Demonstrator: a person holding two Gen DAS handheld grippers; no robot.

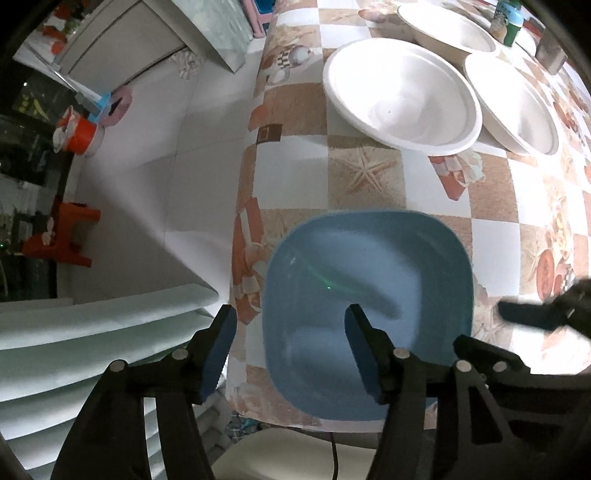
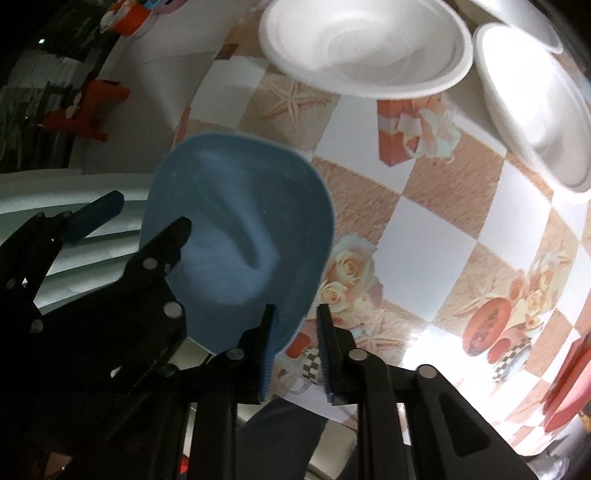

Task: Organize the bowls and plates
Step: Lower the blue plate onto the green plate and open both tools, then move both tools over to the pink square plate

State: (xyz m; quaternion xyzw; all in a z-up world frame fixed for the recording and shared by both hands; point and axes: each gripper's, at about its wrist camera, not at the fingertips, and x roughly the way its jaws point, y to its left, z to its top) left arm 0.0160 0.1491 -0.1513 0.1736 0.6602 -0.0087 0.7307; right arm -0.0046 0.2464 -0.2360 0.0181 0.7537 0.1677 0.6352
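A blue square plate (image 1: 369,295) lies at the table's near left corner. My left gripper (image 1: 290,317) is open above its near left rim, one finger over the plate, the other outside it. In the right wrist view the blue plate (image 2: 236,236) lies to the left, with the left gripper (image 2: 147,218) over it. My right gripper (image 2: 295,321) is open with a narrow gap, empty, just off the plate's right rim. Three white bowls (image 1: 402,96) (image 1: 513,107) (image 1: 447,29) stand farther back; two show in the right wrist view (image 2: 365,48) (image 2: 535,107).
The table (image 1: 491,240) has a checkered seashell cloth; its left edge drops to a white floor. A stack of pale plates (image 1: 74,339) sits at lower left. Jars (image 1: 509,22) and a metal cup (image 1: 552,55) stand at the far right. An orange stool (image 1: 70,232) stands on the floor.
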